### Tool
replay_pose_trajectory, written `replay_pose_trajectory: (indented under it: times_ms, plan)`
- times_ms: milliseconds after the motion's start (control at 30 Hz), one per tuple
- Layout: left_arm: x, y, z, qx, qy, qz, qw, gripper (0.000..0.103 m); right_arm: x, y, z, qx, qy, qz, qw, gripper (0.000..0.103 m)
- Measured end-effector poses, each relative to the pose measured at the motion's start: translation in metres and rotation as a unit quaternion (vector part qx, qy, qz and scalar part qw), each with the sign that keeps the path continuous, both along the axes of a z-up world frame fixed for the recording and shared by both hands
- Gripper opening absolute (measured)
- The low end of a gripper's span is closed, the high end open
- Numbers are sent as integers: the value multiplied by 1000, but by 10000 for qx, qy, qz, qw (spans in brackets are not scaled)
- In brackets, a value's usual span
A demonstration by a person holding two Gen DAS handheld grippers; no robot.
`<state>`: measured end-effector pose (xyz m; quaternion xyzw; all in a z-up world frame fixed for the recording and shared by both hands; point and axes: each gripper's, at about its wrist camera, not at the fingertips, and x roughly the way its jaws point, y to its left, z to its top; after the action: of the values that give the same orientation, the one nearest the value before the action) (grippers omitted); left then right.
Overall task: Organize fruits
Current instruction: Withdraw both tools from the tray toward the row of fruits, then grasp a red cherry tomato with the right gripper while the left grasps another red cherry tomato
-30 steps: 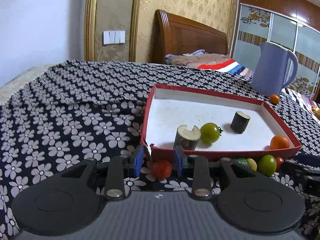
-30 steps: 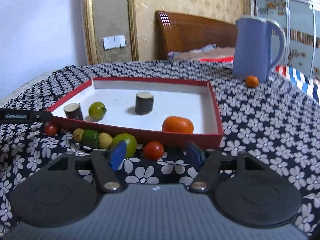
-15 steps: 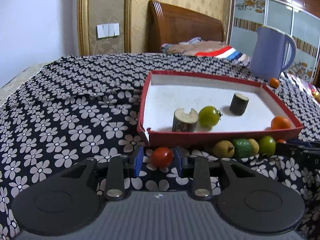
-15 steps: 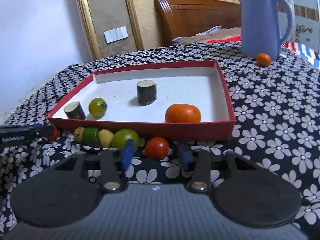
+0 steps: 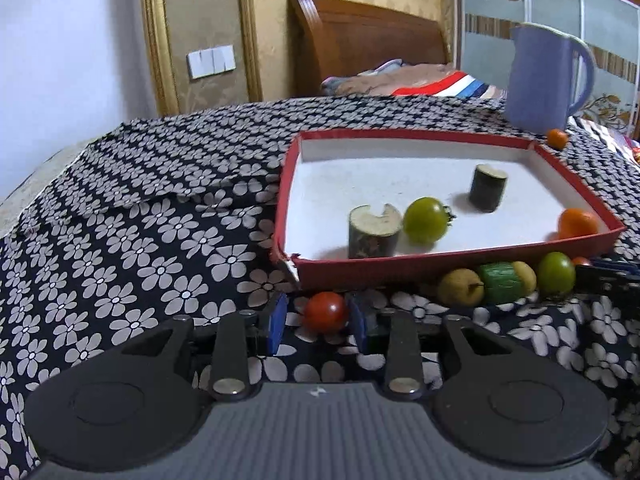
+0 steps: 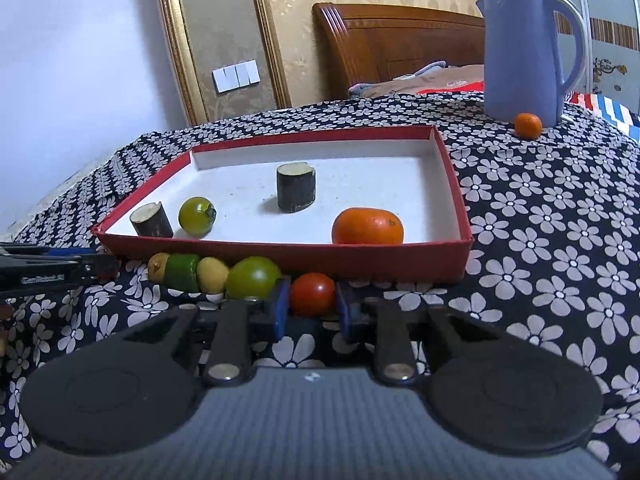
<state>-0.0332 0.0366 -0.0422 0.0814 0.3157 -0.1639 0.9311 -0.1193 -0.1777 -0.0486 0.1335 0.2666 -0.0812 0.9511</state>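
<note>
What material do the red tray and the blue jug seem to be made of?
The red tray looks like matte cardboard: thin straight walls, white inside, and a torn corner in the left wrist view. The blue jug seems to be smooth plastic with a soft sheen and a pale rim, though coated metal is possible.

We see our matte black left gripper (image 5: 317, 326) and matching right gripper (image 6: 311, 314): blue fingertip pads (image 5: 277, 322), silver pivot screws, ribbed grey housings.
</note>
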Motion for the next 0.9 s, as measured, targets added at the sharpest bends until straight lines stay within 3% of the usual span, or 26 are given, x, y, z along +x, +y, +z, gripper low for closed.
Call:
replay_pose_trajectory:
  times_ms: [133,400,900]
  plan:
    - [3,1,-3,-82,146,-58,9998,34,-1,0,0,1,-7,-13,10000,24]
    - [-9,-13,-6,144,-99,-211,9996,33,-2,3,1,-113,-48,-87,9999,24]
    - [-24,-11,13,-303,-388,-306,9983,31,-7,9,5,-259,-167,-257,9992,24]
